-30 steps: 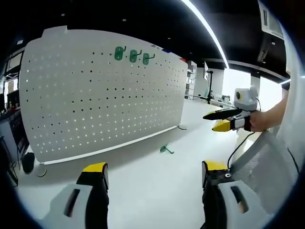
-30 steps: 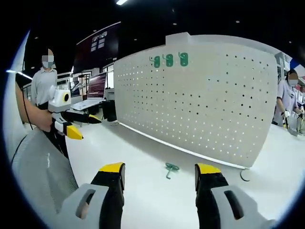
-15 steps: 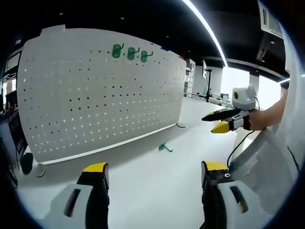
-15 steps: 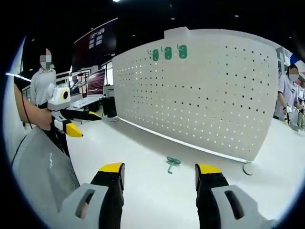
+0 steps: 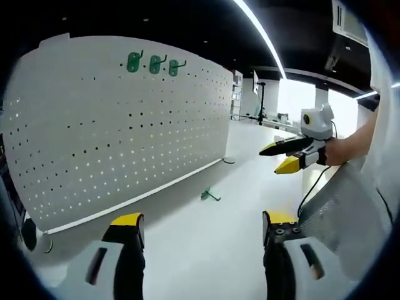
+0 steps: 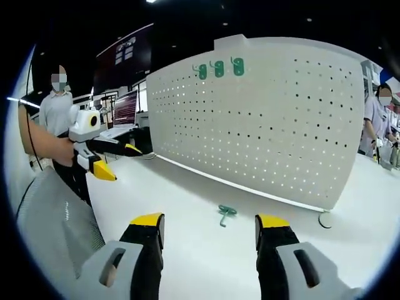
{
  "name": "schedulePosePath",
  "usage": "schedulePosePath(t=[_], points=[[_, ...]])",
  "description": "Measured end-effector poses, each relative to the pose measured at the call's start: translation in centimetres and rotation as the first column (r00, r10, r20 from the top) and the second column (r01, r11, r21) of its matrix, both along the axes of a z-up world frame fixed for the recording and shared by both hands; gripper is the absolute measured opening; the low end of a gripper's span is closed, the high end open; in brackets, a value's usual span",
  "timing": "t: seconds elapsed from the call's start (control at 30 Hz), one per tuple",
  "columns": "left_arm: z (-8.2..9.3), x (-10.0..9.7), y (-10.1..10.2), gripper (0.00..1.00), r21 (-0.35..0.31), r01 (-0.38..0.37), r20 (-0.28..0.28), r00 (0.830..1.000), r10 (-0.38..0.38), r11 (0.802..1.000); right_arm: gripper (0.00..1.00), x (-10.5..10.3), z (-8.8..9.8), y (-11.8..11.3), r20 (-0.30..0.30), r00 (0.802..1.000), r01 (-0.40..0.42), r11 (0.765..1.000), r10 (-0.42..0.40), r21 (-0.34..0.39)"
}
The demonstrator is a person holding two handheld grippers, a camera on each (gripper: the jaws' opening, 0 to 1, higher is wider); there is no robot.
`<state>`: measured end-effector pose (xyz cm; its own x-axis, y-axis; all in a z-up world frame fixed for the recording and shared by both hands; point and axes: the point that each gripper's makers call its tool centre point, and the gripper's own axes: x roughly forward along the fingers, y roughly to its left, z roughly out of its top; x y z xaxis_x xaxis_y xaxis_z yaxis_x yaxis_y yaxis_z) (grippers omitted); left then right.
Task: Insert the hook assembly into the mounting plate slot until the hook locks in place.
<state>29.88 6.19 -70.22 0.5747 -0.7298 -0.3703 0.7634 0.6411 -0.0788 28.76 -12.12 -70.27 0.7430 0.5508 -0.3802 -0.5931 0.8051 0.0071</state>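
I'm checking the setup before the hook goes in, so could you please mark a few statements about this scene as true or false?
1. Three green hooks already hang near the top of the pegboard. True.
2. The right gripper is shut on a hook. False: its jaws stand apart with nothing between them.
3. A loose green hook lies on the white table in front of the pegboard. True.
4. The left gripper holds the loose hook. False: it is open, and the hook lies on the table ahead of it.
5. The pegboard lies flat on the table. False: it stands upright.
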Motion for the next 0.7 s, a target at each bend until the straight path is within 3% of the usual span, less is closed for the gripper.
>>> schedulePosePath(t=[0.17,0.23,0.3,0.53,0.7], points=[[-0.9,1.4,-1.7,0.78,0.102,0.122,-0.001,0.992,-0.123,0.987,0.57,-0.1,0.0,0.0,-0.002,1.0,-0.002,1.0,0.002,0.0],[-1.2,1.8,-2.4,0.77,0.104,0.155,-0.039,0.988,-0.152,0.982,0.57,-0.1,-0.1,0.1,-0.006,1.0,-0.004,1.0,0.004,-0.002],[-1.3,2.1,-3.0,0.77,0.123,0.188,-0.033,0.982,-0.186,0.974,0.57,-0.1,-0.1,0.1,-0.007,1.0,-0.003,1.0,0.003,-0.001],[-2.6,2.6,-4.0,0.77,0.204,0.278,-0.059,0.961,-0.271,0.939,0.57,0.0,0.0,-0.3,-0.009,1.0,0.011,1.0,-0.011,0.009],[-2.8,3.0,-4.6,0.77,0.215,0.304,-0.077,0.953,-0.294,0.928,0.57,0.0,0.0,-0.4,-0.008,1.0,0.016,1.0,-0.016,0.014]])
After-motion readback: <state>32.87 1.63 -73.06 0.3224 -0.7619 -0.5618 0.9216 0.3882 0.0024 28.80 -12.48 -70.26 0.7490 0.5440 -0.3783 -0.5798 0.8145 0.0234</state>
